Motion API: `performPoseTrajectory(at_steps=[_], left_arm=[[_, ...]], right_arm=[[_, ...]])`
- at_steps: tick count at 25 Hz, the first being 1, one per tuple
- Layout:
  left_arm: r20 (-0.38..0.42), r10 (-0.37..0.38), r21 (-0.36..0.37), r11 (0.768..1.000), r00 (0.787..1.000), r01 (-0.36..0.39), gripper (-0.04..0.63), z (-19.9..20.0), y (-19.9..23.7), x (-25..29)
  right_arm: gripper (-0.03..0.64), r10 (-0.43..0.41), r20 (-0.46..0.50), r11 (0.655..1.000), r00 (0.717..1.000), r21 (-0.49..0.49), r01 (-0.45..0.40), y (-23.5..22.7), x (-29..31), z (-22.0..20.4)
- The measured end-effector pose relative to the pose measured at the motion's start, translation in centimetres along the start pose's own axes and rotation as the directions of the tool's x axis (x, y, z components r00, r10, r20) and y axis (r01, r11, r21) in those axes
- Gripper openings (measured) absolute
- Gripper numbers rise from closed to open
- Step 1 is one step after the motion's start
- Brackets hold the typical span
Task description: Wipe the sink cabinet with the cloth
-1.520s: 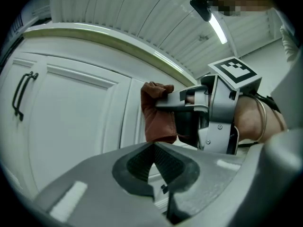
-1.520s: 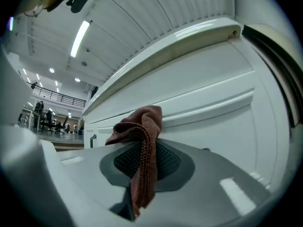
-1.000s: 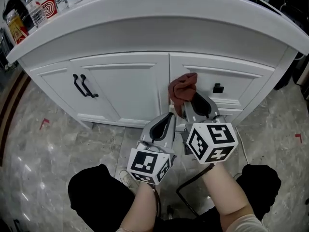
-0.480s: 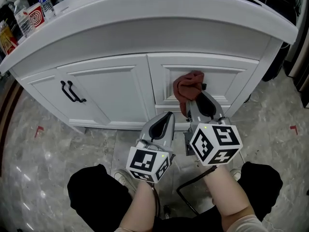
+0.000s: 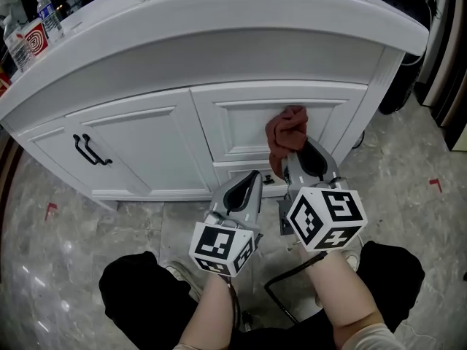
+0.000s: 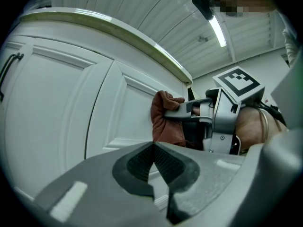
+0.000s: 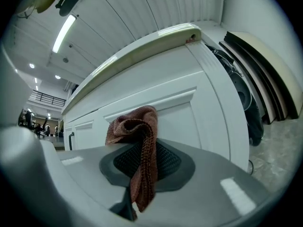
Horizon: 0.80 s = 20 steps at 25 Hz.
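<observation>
Rust-brown knitted cloth point(image 5: 286, 133) is pinched in my right claw point(image 5: 298, 157), whose jaws are closed tight on a hanging fold. The bunched upper part presses against the white sink cabinet point(image 5: 219, 57), on the raised-panel front at centre-right of the head view. The right gripper view confirms this: the cloth rises out of the closed jaws and sits against the panel, below the overhanging surface point(image 7: 142, 48).

My left claw point(image 5: 252, 181) is at lower centre, jaws fully together with nothing between them. It is held just beside the right one, short of the cabinet face, and takes no part in the wipe. Black door handles point(image 5: 91, 152) lie well apart at the left of the frame.

Assessment: the wiping step is in hand, with this right-hand panel under the cloth. How much of the face is already done I cannot tell. The next move calls for steady pressure and a sweep across the panel. It also calls for care at the moulded frame edges and a firm pinch, so the loose fold does not slip free.
</observation>
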State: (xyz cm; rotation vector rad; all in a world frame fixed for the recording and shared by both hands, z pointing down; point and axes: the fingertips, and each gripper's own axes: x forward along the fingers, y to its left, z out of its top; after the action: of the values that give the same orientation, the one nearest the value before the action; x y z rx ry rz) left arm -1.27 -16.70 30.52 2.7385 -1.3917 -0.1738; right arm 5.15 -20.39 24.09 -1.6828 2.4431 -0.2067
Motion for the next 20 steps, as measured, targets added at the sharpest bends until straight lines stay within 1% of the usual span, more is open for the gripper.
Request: performPoseTrajectory(at_steps=[2, 6, 9, 14, 16, 20], left_arm=[[-0.003, 0.006, -0.002, 1.0, 1.0, -0.006, 0.0, -0.2, 0.2, 0.0], [-0.006, 0.002, -0.009, 1.0, 1.0, -0.002, 0.0, -0.5, 0.0, 0.4], [-0.011, -0.003, -0.012, 1.0, 1.0, 0.003, 0.0, -1.0, 0.0, 0.8], [-0.016, -0.009, -0.016, 1.0, 1.0, 0.009, 0.0, -1.5, 0.0, 1.5], [-0.013, -0.014, -0.018, 1.0, 1.0, 0.014, 0.0, -1.4, -0.2, 1.7], [-0.013, -0.021, -0.025, 0.999, 1.0, 0.02, 0.0, -1.5, -0.8, 2.3]], right_arm=[[0.095, -0.011, 0.015, 1.0, 1.0, -0.006, 0.011, -0.2, 0.1, 0.0], [0.089, -0.086, 0.013, 0.996, 0.996, -0.012, 0.086, -2.2, 0.1, -0.1], [0.089, -0.083, -0.008, 0.996, 0.996, -0.007, 0.083, -3.2, 0.7, -0.5], [0.091, -0.06, -0.013, 0.998, 0.998, -0.013, 0.06, -3.3, 1.0, -0.5], [0.091, -0.06, -0.021, 0.998, 0.998, -0.035, 0.06, -3.7, 0.8, -0.3], [0.092, -0.101, -0.02, 0.987, 0.995, -0.126, 0.097, -5.5, 0.0, 0.4]])
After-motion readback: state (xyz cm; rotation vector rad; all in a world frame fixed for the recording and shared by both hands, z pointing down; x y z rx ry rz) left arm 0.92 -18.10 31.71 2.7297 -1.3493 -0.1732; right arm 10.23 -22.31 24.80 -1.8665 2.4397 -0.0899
